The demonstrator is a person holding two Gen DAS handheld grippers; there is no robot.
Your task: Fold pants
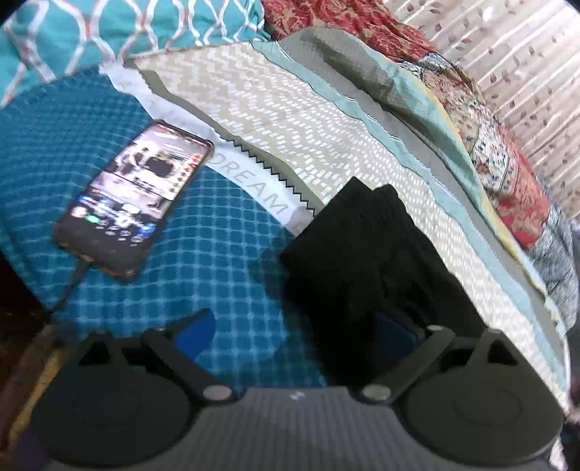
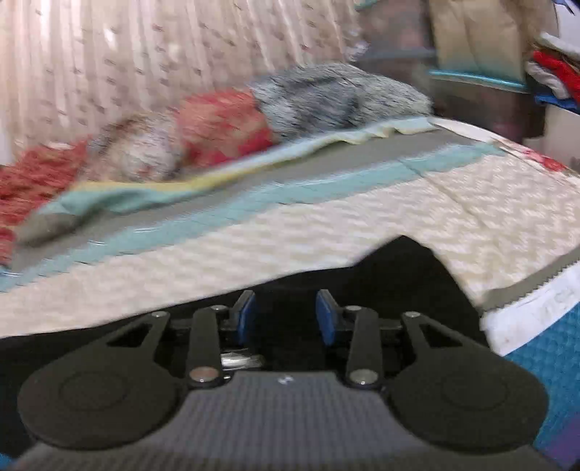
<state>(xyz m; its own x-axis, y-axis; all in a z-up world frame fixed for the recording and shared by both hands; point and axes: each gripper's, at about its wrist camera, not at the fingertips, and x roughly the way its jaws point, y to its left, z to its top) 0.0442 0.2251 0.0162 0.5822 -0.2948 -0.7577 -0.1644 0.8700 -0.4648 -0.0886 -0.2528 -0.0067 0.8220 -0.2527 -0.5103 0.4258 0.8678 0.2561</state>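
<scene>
Item: black pants (image 1: pixel 362 261) — dark ribbed fabric, lying on the bed, partly on the cream zigzag-patterned quilt (image 1: pixel 290 119) and partly on the teal checked blanket (image 1: pixel 203 232). In the left wrist view the far edge of the pants shows two rounded lobes; the near end runs under the gripper.

Left gripper (image 1: pixel 297 326): jaws spread wide apart. One blue pad (image 1: pixel 194 333) sits over the teal checked blanket, clear of the pants; the other blue pad is half buried in the black fabric. Nothing is clamped.

Right gripper (image 2: pixel 286 319): blue pads (image 2: pixel 248 319) stand apart with black fabric of the pants (image 2: pixel 398 268) showing between and around them. Whether the pads press on the cloth cannot be told; a visible gap remains. This view is blurred.

Surroundings, placed from the pants:
- Phone (image 1: pixel 134 199), screen lit, on the teal checked blanket to the left of the pants, well apart; a cable leaves its near end.
- White strip printed "DREAM" (image 1: pixel 268 195), between the phone and the pants, along the quilt's sawtooth edge.
- Pale blue and grey border bands (image 1: pixel 380 119) beyond the pants.
- Red floral patchwork bedding (image 1: pixel 507 181), heaped farther back, against a pale curtain (image 1: pixel 525 54).
- Teal lattice-print pillow (image 1: pixel 108 32), far left.
</scene>
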